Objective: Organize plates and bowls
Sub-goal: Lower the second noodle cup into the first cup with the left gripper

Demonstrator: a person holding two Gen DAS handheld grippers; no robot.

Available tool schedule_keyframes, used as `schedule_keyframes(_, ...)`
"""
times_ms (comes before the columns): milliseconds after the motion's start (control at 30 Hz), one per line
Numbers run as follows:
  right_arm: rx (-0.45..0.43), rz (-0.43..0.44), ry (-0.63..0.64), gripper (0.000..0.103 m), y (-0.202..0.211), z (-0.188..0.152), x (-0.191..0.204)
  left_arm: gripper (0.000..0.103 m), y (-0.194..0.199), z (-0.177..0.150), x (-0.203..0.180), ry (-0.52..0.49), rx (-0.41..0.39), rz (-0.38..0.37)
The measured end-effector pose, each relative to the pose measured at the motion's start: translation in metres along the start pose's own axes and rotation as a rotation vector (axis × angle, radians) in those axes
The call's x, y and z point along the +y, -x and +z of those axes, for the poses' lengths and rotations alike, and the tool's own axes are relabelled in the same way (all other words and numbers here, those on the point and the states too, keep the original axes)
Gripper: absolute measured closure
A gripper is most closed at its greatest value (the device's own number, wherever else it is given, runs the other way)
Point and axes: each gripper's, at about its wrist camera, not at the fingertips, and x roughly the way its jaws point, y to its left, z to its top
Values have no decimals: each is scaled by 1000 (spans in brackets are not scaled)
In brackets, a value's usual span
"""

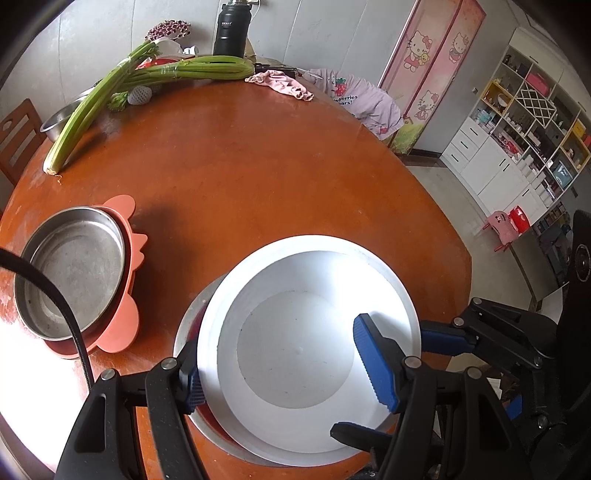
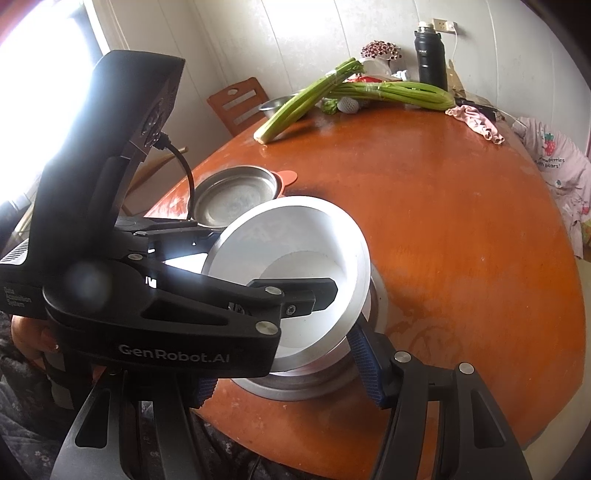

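Note:
A white deep plate (image 1: 303,332) lies tilted in a steel bowl (image 1: 184,332) near the front edge of the round table. My left gripper (image 1: 284,373) is open wide; one blue finger is outside the plate's left rim, the other over its inside right. My right gripper (image 2: 284,369) is open low at the near side of the same stack, with the white plate (image 2: 295,243) and steel bowl (image 2: 303,384) between its fingers. It shows at the right of the left wrist view (image 1: 424,384). A steel dish (image 1: 74,273) sits on an orange plate (image 1: 129,317) at the left.
The orange-brown round table (image 1: 258,166) holds celery stalks (image 1: 122,81), a black flask (image 1: 231,29), a pink cloth (image 1: 284,83) and a small steel bowl (image 1: 59,118) at its far side. A wooden chair (image 2: 240,103) stands behind. Shelves (image 1: 524,122) stand at the right.

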Motion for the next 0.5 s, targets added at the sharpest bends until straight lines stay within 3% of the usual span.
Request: schedule_keyframes(500, 15, -43, 22, 38, -9, -1, 6, 34, 0, -5, 2, -25, -13, 45)
